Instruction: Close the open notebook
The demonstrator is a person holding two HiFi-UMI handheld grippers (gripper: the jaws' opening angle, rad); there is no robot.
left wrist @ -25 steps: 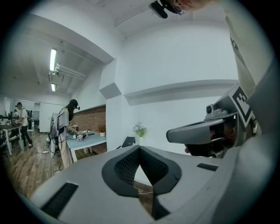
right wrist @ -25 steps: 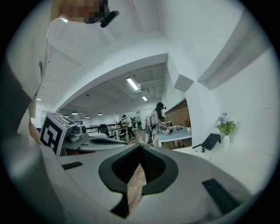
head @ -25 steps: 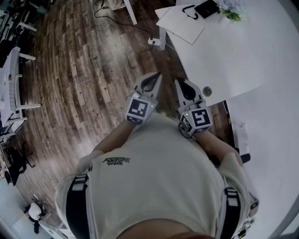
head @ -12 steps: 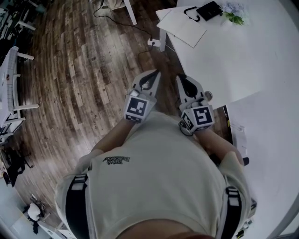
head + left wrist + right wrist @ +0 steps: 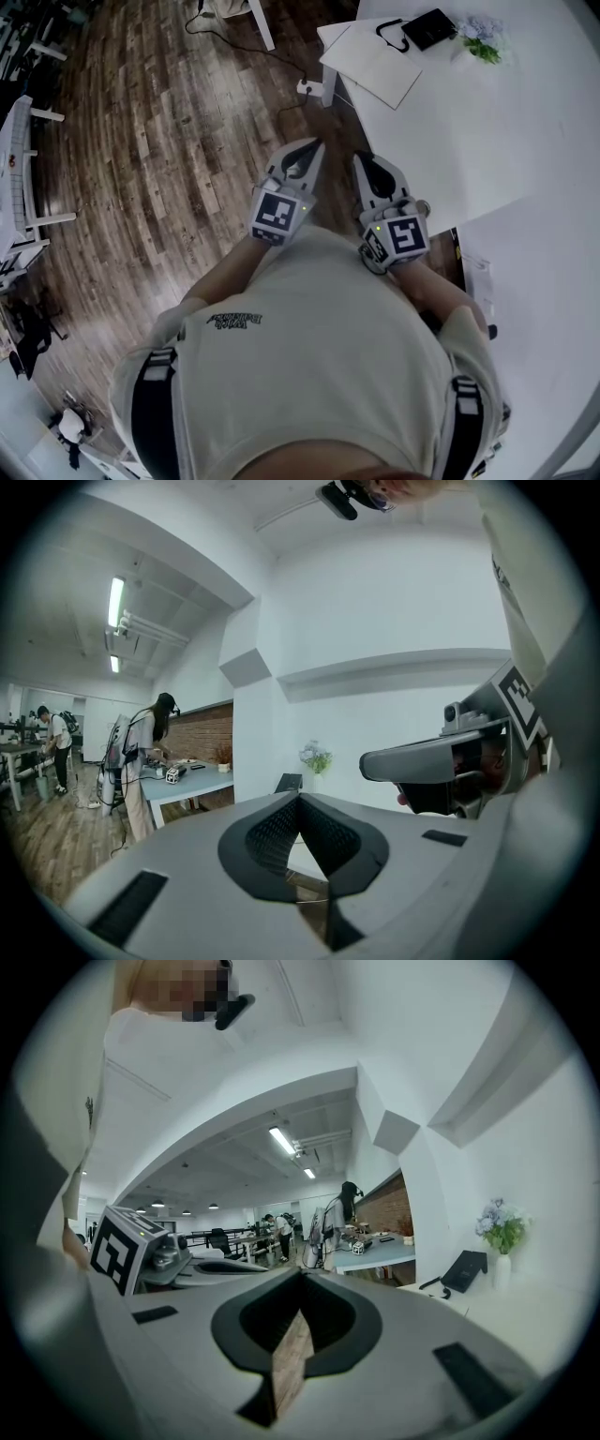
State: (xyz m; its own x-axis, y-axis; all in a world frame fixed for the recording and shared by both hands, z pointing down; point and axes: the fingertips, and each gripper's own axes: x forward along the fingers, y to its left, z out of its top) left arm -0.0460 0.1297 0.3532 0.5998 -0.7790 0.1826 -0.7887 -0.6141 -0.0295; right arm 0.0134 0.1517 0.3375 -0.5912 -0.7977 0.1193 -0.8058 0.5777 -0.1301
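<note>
**Q:** Start at your left. What is there?

**A:** Dark wooden floor point(image 5: 141, 141), with a white power strip point(image 5: 309, 86) lying on it.

**Q:** And your left gripper?

**A:** My left gripper point(image 5: 315, 147) is held out in front of my chest, over the floor. Its jaws are together at the tips, and nothing is between them.

**Q:** The right one?

**A:** My right gripper point(image 5: 359, 161) is just beside the left one and points the same way. It is close to the near edge of the white bench point(image 5: 487, 131). Its jaws also meet tip to tip and are empty.

**Q:** Where is the notebook?

**A:** The open notebook point(image 5: 370, 58) lies flat with its white pages up, at the bench's far left corner. One corner pokes past the bench's edge. It is well apart from both grippers, and neither touches it.

**Q:** Anything to its right?

**A:** A flat black thing point(image 5: 429, 26) with a black loop sits at the notebook's far edge. I cannot tell whether the two touch. Right of that is a small bunch of flowers point(image 5: 483, 42).
</note>
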